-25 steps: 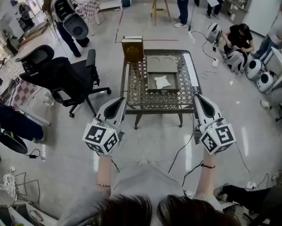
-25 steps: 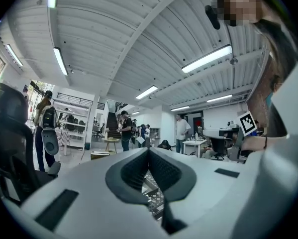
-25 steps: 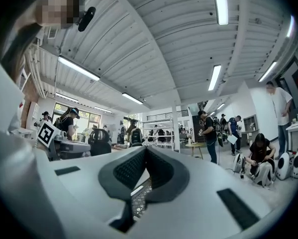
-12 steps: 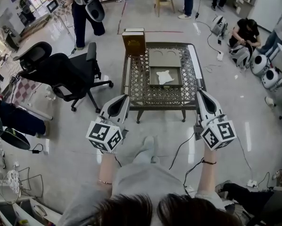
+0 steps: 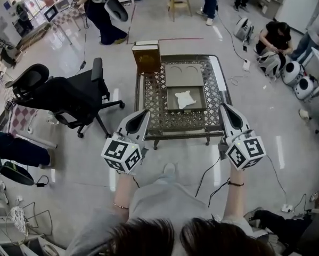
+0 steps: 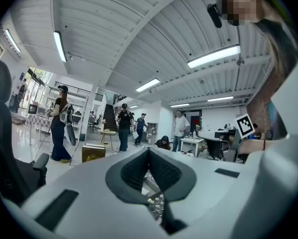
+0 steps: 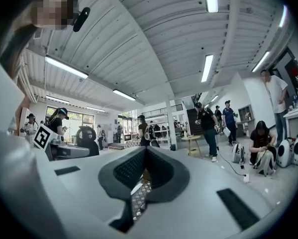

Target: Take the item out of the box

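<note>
left gripper [image 5: 143, 114]: jaws clenched together, nothing between them, by the table's [image 5: 154, 108] near left corner | right gripper [image 5: 225, 109]: jaws closed, empty, by the near right corner | box [image 5: 186, 109]: open, mid-table, apart from both grippers | item [image 5: 184, 97]: white, crumpled, lying inside the box | brown case [image 5: 147, 58]: upright, far left corner

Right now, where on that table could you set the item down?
The widest bare patch is the table left of the box, nearer than the brown box. A narrower strip runs along the near edge. The middle is crowded: box, item, lid behind.
</note>
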Tool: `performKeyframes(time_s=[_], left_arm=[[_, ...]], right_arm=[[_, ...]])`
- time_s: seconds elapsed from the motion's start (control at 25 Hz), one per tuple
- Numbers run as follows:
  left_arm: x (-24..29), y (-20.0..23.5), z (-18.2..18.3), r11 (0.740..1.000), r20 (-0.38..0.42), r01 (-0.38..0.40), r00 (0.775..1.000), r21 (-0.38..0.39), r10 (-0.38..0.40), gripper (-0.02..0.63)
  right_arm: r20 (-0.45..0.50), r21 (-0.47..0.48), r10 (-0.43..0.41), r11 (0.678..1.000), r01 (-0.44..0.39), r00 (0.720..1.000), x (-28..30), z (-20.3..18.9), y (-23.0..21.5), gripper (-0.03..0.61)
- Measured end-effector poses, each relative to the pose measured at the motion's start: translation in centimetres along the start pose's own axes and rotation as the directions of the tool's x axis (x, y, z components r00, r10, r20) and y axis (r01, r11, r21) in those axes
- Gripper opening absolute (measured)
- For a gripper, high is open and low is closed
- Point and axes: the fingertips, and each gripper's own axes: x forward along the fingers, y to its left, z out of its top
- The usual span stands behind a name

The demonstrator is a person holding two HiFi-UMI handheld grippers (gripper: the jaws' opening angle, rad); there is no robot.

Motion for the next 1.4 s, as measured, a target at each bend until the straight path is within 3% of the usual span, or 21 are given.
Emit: performKeyframes(time_s=[0.72, 1.04, 1.4], left_arm=[[7.8, 4.6, -2.0, 0.994, -0.054, 0.095, 0.994, -0.047, -0.098, 0.017], [10.2, 5.9, -3.8, 0.992, -0.107, 0.087, 0.990, -0.093, -0.097, 0.017], [14.4, 6.6, -7.5, 0.980, -0.170, 0.035, 0.983, -0.197, -0.069, 0.018]], right_arm=[[-0.073, 0.008, -0.038, 0.999, 0.038, 0.997, 7.9, -2.8, -3.1, 0.020], [-0.147, 0.053, -0.009, 0.998, 0.017, 0.989, 11.1, -5.3, -4.5, 0.021], [-0.257, 0.105, 0.073, 0.993, -0.047, 0.964, 15.0, -9.7, -7.1, 0.021]])
